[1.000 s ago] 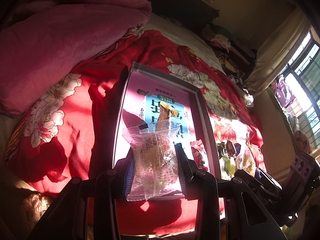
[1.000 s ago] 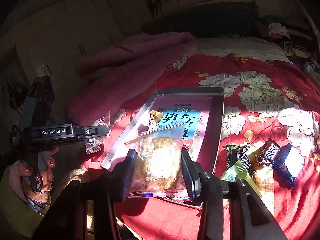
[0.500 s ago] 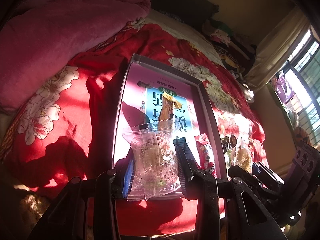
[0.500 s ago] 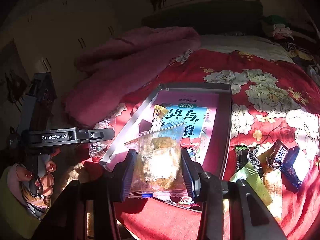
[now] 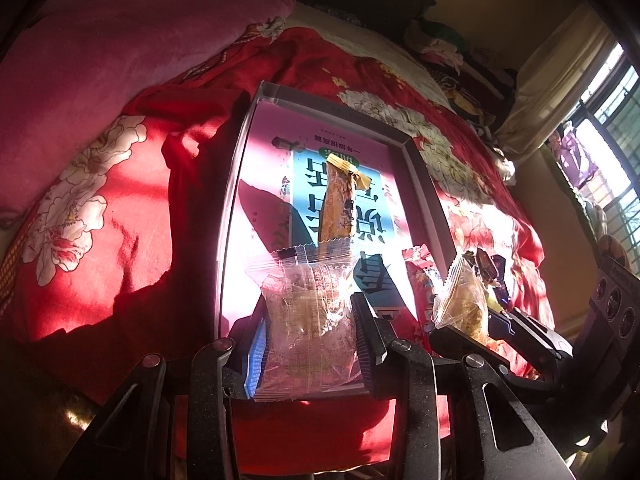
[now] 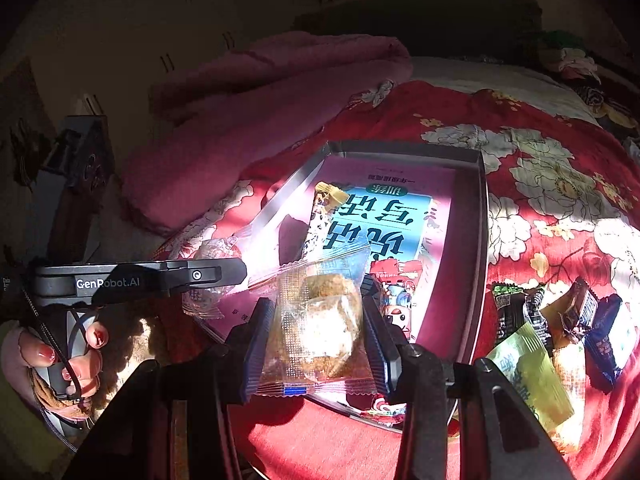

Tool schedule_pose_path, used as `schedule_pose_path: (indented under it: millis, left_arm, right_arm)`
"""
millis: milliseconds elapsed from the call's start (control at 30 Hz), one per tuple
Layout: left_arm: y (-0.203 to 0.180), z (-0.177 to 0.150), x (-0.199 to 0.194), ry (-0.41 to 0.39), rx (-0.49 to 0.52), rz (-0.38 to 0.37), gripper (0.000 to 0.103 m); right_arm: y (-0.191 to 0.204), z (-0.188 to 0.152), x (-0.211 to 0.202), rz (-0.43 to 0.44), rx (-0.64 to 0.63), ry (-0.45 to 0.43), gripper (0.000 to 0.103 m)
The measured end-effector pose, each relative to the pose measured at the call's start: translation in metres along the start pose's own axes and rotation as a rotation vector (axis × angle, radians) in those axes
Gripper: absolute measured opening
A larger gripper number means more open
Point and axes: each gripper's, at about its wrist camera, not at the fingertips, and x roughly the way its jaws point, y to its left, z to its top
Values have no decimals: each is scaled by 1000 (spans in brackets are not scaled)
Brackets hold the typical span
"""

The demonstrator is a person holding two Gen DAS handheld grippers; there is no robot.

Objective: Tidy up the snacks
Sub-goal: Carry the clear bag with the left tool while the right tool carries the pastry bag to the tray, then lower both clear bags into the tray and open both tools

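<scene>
A shallow grey-rimmed box (image 5: 424, 184) (image 6: 482, 240) with a pink and blue printed bottom lies on the red floral bedspread. A long yellow snack stick (image 5: 338, 204) (image 6: 320, 220) lies inside it. My left gripper (image 5: 308, 320) is shut on a clear-wrapped pastry (image 5: 308, 324), held over the box's near end. My right gripper (image 6: 316, 320) is shut on another clear-wrapped pastry (image 6: 316, 324), over the box's near edge. The right gripper also shows in the left wrist view (image 5: 472, 320), and the left gripper in the right wrist view (image 6: 216, 276).
Loose snacks (image 6: 560, 328) lie in a pile on the bedspread right of the box: dark bars, a blue pack, a green pack. A small red packet (image 5: 420, 280) lies at the box's near right. A pink blanket (image 5: 120, 40) is heaped to the left. A window (image 5: 612, 120) is far right.
Both grippers have moved forward over the box's near end, each still holding its pastry. The right gripper has come closer to the left one.
</scene>
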Motion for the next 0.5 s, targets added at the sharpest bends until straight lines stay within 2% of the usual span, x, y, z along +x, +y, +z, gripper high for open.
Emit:
schedule_pose_path:
  millis: [500]
  left_arm:
    - [-15,-6,17,18,78,72,39]
  right_arm:
    - [1,-2,13,-32,-41,24,45]
